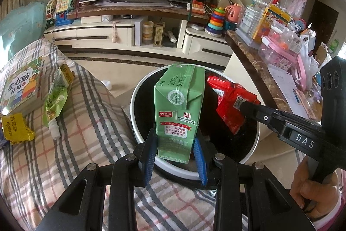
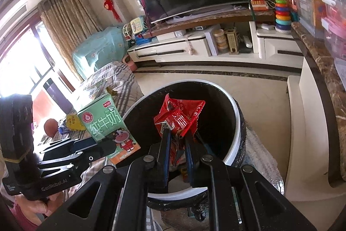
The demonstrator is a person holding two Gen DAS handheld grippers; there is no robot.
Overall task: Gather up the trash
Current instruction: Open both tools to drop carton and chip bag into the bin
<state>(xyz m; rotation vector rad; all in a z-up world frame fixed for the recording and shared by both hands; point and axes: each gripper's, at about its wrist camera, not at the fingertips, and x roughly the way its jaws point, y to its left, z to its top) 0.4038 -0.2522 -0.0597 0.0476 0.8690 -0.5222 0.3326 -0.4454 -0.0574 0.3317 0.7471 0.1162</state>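
My left gripper point(image 1: 175, 145) is shut on a green milk carton point(image 1: 179, 109) and holds it upright over the near rim of a round bin point(image 1: 138, 99) with a white rim and black liner. My right gripper point(image 2: 177, 144) is shut on a crumpled red snack wrapper point(image 2: 179, 116) and holds it over the bin's opening point(image 2: 235, 122). The wrapper also shows in the left wrist view point(image 1: 231, 101), and the carton in the right wrist view point(image 2: 108, 122). A green pouch point(image 1: 55, 94) and a yellow wrapper point(image 1: 16, 129) lie on the plaid cover.
The plaid-covered sofa point(image 1: 86, 144) is left of the bin, with a children's book point(image 1: 21, 83) on it. A marble-topped counter point(image 1: 255, 62) with toys and boxes stands to the right. A TV stand point(image 1: 134, 31) lies across the tiled floor.
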